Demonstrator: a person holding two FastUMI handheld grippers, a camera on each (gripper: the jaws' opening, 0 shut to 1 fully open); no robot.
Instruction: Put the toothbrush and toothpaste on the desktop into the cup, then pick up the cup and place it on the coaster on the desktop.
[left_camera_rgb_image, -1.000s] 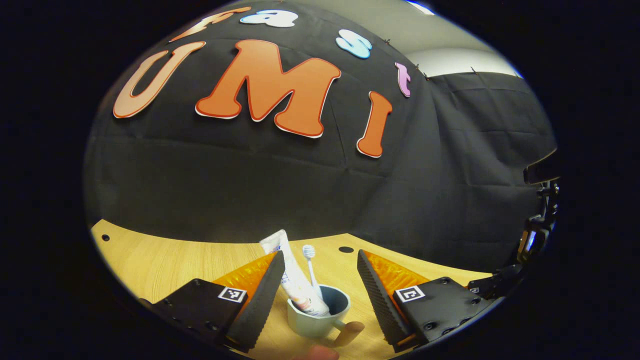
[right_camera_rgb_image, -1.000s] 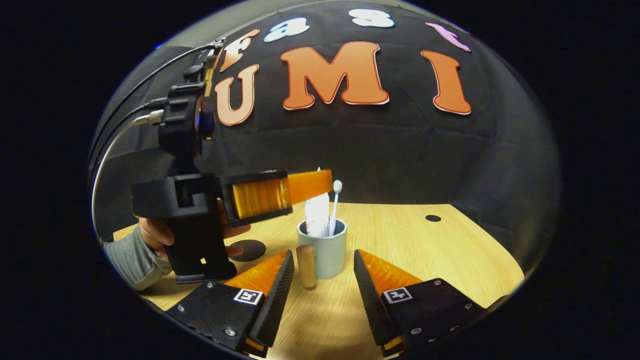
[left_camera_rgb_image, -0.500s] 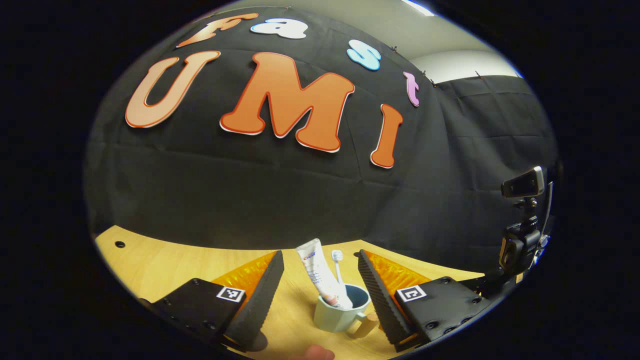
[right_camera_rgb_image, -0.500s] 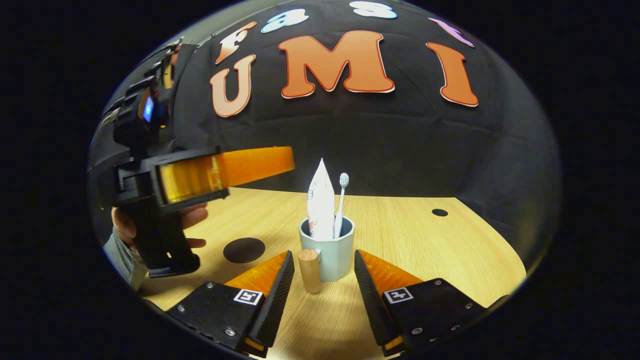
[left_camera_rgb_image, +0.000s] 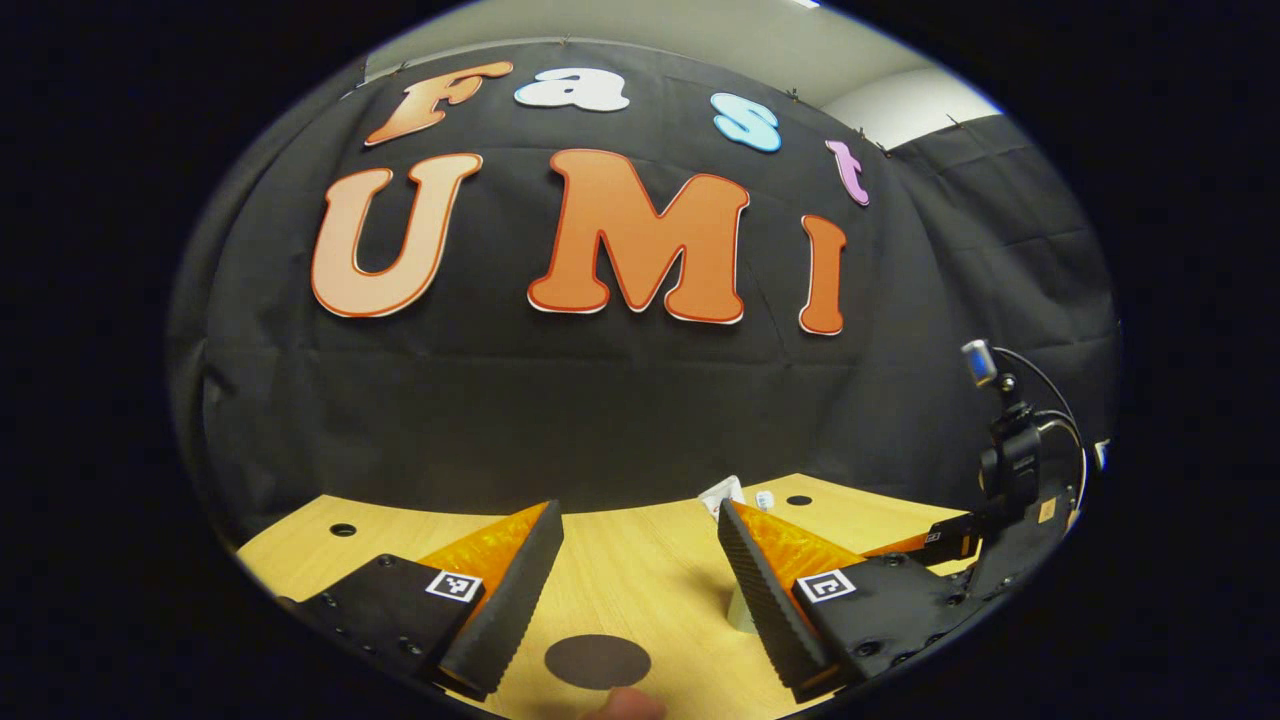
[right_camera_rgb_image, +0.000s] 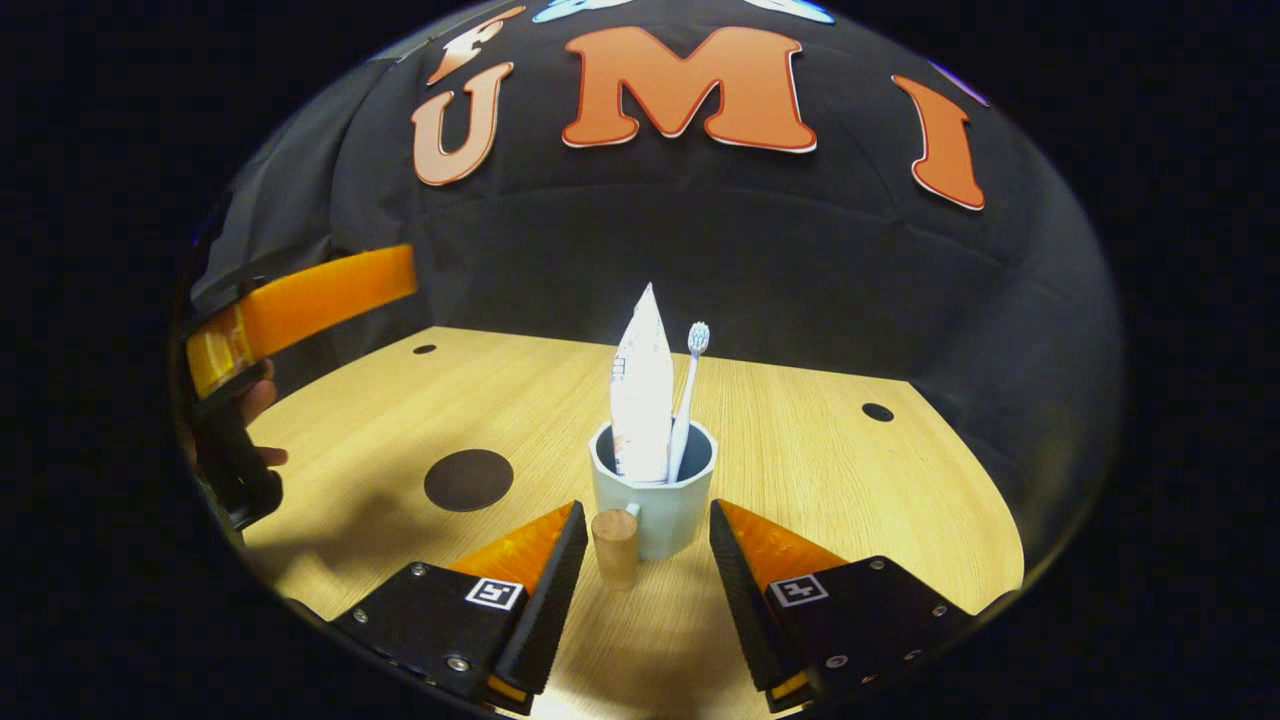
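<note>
Toothpaste tube (right_camera_rgb_image: 642, 385) and toothbrush (right_camera_rgb_image: 686, 395) standing upright together inside the pale mug (right_camera_rgb_image: 655, 500), tube leaning on the near-left wall, brush head just right of the tube's crimped end. Loading step judged done; lift and transfer left.

Right claw (right_camera_rgb_image: 640, 590) spread wide and empty, parked low over the bench (right_camera_rgb_image: 860, 490) with the mug between its fingers but apart from both. Wooden handle (right_camera_rgb_image: 615, 547) sticking out toward the camera, just inside the left finger — probably why the claw sits squared on this side, set either to pinch the handle or to straddle the body.

Left claw (left_camera_rgb_image: 630, 590) also released, gripping nothing, drawn off to the side; seen in the right gripper view as a bar at the far left (right_camera_rgb_image: 300, 305) with a hand (right_camera_rgb_image: 255, 400) behind it. Round dark coaster (left_camera_rgb_image: 597, 661) lying directly between its fingers in its own view; mug mostly hidden behind its right finger there, so contact hard to judge.

Coaster (right_camera_rgb_image: 468, 479) flat on the bench, near the mug's left, open wood between them. Short, unobstructed path leftward. Bench edge curving close on the right and front; plenty of room behind. Main hazard: tall contents tipping if the mug tilts on lifting.
</note>
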